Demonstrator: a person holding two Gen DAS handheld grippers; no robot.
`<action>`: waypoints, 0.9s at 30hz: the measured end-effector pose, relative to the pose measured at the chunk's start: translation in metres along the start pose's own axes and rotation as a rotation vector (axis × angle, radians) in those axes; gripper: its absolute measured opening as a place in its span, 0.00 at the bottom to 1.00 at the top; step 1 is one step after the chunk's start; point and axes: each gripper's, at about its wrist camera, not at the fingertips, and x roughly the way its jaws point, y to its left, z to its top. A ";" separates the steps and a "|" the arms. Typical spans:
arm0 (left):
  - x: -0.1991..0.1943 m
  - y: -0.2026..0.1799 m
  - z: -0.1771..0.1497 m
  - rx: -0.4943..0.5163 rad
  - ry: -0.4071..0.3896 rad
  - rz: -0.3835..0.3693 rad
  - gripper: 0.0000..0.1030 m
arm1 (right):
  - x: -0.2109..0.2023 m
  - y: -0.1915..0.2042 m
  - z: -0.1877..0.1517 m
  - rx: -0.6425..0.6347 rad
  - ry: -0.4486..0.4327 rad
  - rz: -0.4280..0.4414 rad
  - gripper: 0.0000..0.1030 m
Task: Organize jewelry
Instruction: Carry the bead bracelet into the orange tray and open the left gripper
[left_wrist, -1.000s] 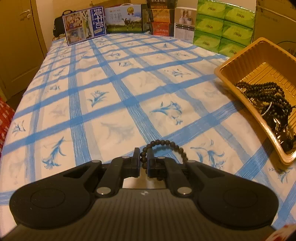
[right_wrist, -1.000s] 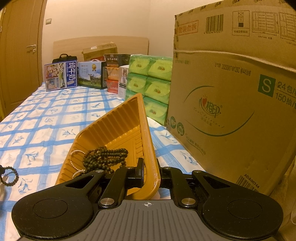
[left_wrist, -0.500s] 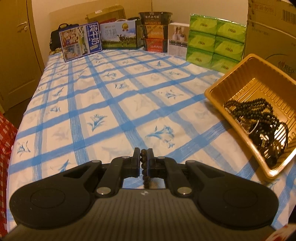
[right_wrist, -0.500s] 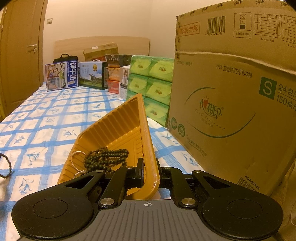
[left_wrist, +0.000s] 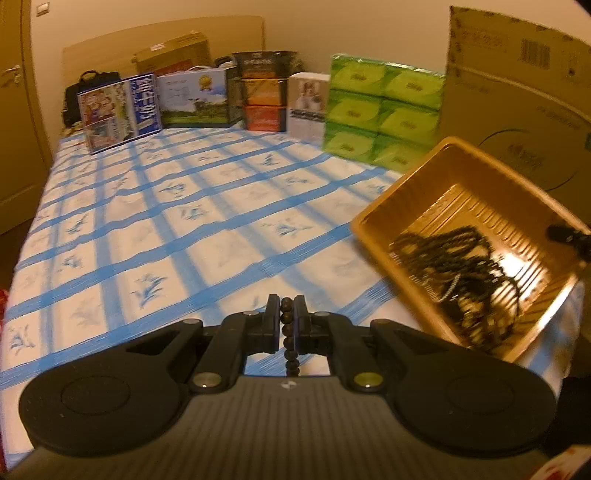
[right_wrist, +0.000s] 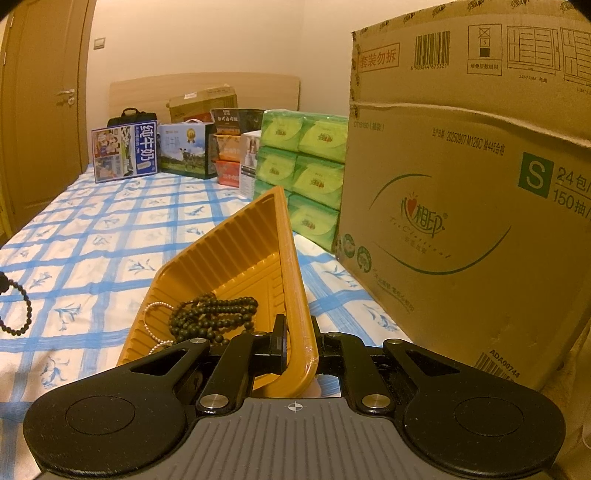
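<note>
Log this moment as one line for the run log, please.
left tool: shut on bead bracelet, lifted | right tool: shut on yellow tray rim, tilted | tray holds dark beads, pearl strand

The big cardboard carton (right_wrist: 461, 206) reads "套装勿拆" by a barcode numbered 6903244675321, then "相印", a white "S" on green, "24包", "150抽" and "ADA00744" (low corner), while far left of it a blue milk box (right_wrist: 125, 151) says "纯牛奶".
</note>
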 end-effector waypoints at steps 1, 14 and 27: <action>-0.001 -0.002 0.002 0.003 -0.004 -0.008 0.05 | -0.001 0.001 0.000 0.004 0.000 0.000 0.08; 0.005 -0.066 0.049 0.077 -0.056 -0.171 0.05 | 0.000 -0.001 0.000 0.029 0.003 0.006 0.08; 0.047 -0.142 0.069 0.123 -0.021 -0.331 0.05 | 0.002 -0.009 -0.002 0.069 0.011 0.018 0.08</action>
